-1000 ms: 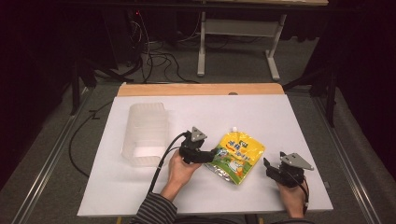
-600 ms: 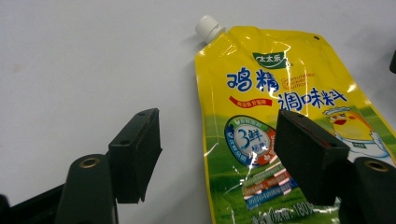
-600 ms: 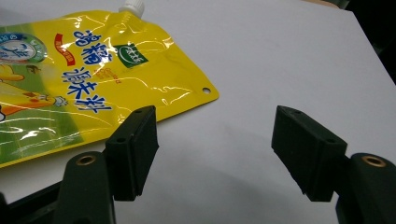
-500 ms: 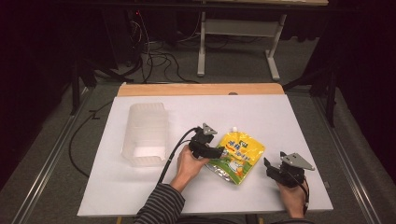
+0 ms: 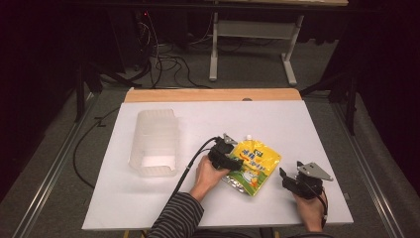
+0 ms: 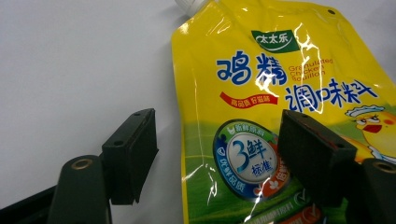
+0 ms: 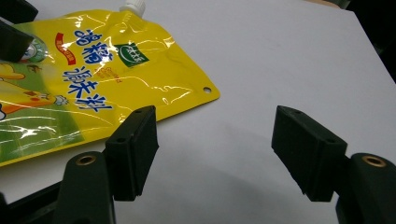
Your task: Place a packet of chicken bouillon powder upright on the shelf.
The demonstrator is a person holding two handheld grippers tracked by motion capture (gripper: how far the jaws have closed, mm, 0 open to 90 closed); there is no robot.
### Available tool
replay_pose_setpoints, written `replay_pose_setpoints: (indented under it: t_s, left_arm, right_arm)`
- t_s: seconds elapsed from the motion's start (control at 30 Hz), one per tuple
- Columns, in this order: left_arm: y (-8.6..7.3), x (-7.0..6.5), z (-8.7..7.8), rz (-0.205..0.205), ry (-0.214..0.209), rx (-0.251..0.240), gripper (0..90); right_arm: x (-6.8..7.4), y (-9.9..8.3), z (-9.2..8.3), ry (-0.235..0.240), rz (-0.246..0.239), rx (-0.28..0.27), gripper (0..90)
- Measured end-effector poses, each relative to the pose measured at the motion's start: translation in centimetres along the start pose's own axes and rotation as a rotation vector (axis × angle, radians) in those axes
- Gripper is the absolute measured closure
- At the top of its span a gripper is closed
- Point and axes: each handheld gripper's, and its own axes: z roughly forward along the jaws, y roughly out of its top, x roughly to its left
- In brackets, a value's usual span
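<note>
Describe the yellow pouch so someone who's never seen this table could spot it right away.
On the white table, right of the clear plastic bin, lies a flat pouch between the two grippers. It is bright yellow, with a white screw cap, blue lettering and green bottom.

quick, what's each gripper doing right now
Left gripper: open, jaws straddling the left edge of the yellow seasoning pouch, not clamped.
Right gripper: open, holding nothing.

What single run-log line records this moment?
left gripper: open, straddling yellow pouch edge | right gripper: open, beside pouch | clear bin: untouched
</note>
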Motion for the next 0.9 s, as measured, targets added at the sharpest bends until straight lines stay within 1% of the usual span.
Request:
replay_pose_setpoints:
  t_s: [0.1,0.23,0.33,0.43,0.47,0.53,0.57,0.73,0.8,0.83,0.9]
  left_arm:
    - [0.0,0.02,0.07,-0.008,-0.002,0.0,27.6]
    - [0.0,0.02,0.11,-0.007,0.001,0.001,27.7]
    - [0.0,-0.1,0.19,0.01,0.019,-0.001,29.4]
    - [0.01,-0.26,0.23,0.013,0.029,-0.003,33.4]
    - [0.03,-0.32,0.23,0.014,0.032,-0.003,33.4]
    - [0.04,-0.49,0.18,0.018,0.02,-0.003,43.1]
    - [0.04,-0.63,0.17,0.014,0.014,-0.003,45.4]
    - [0.12,-0.72,0.19,0.015,0.019,0.003,48.7]
    - [0.21,-0.81,0.17,0.021,0.021,0.01,52.9]
    - [0.26,-0.84,0.16,0.027,0.027,0.015,58.1]
    - [0.3,-0.85,0.13,0.018,0.022,0.018,59.9]
  right_arm:
    - [-0.03,-0.01,0.01,-0.002,-0.002,-0.005,31.9]
    - [0.01,0.0,-0.02,-0.004,-0.01,-0.002,31.9]
    - [0.11,0.03,0.05,-0.007,-0.013,0.006,32.0]
    - [0.06,0.03,0.04,-0.009,-0.013,0.009,32.0]
    - [0.06,0.03,0.04,-0.009,-0.013,0.009,32.0]
    - [0.06,0.03,0.03,-0.009,-0.013,0.008,32.0]
    - [0.08,0.04,0.08,-0.009,-0.014,0.008,32.0]
    - [0.14,0.06,0.13,-0.009,-0.021,0.012,32.0]
    - [0.12,0.06,0.15,-0.008,-0.017,0.013,32.0]
    - [0.12,0.05,0.1,-0.008,-0.014,0.014,32.0]
    - [0.11,0.05,0.11,-0.009,-0.016,0.014,32.0]
